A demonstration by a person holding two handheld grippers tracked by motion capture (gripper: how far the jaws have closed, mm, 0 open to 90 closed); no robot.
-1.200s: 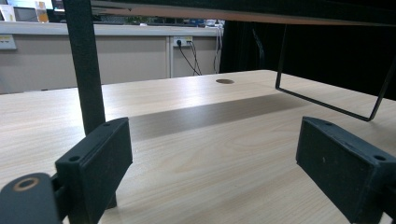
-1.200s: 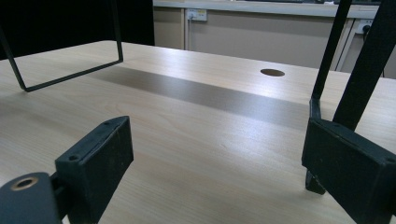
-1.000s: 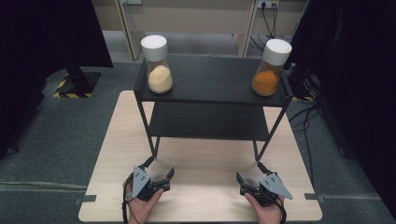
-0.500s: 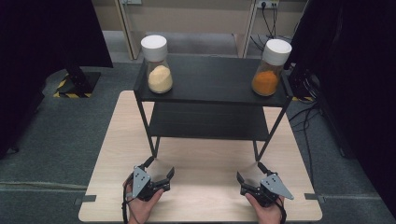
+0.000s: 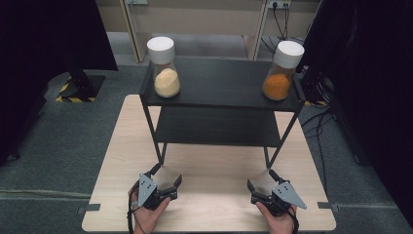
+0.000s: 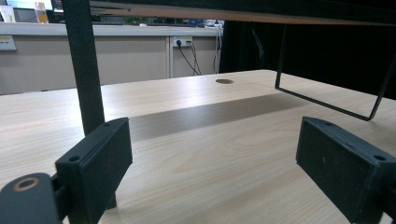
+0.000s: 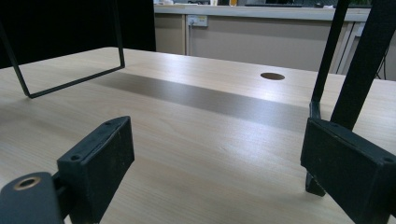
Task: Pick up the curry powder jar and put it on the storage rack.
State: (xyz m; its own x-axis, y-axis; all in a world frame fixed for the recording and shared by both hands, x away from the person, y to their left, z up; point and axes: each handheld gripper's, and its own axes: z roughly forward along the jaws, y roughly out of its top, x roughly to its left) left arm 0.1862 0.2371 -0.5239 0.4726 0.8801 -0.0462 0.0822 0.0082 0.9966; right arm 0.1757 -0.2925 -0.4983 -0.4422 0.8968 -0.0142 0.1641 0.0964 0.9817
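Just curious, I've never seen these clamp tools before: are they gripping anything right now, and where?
Nothing is held. The left gripper and right gripper both rest open over the pale wooden table.

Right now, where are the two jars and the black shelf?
pale-powder jar [image 5: 166,73], high view, on its glass body.
orange-powder jar [image 5: 278,80], high view, on its glass body.
black shelf [image 5: 221,83], high view, on the bare top board between the jars.

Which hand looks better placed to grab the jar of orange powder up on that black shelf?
The right gripper: it rests open on the table's right side, below the orange jar at the shelf's right end. The left gripper is farther off.
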